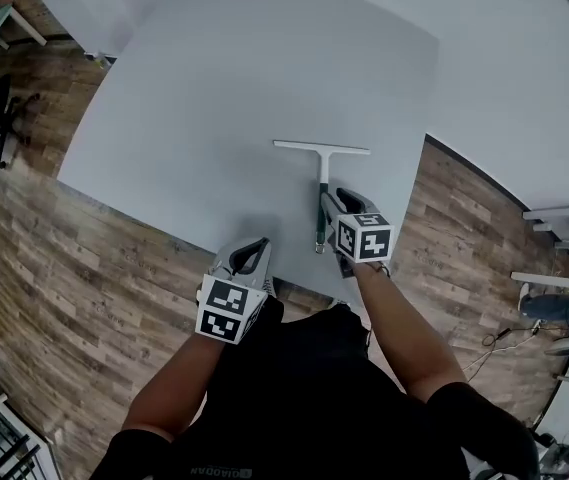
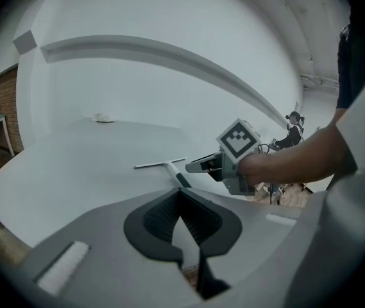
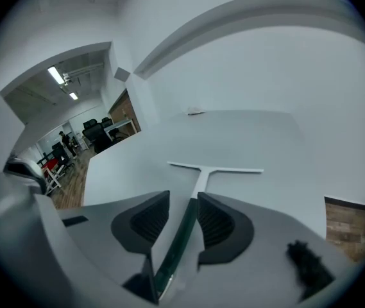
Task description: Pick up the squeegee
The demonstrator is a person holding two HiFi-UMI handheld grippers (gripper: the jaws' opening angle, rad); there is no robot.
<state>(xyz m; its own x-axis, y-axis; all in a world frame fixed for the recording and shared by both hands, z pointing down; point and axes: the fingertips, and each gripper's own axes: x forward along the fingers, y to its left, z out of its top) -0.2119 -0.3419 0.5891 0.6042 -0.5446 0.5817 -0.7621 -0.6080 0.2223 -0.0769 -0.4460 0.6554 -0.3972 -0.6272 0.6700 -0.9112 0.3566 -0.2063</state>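
We have right claw (image 3: 183, 199) released, straddling dark green handle (image 3: 174, 249) of white T-shaped squeegee (image 1: 321, 158) on pale grey counter (image 1: 214, 98); left claw (image 2: 180, 191) clenched, empty.

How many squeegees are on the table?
1. The squeegee lies on the table near the person's edge, blade on the far side, handle running back between the right gripper's open jaws. No other is visible.
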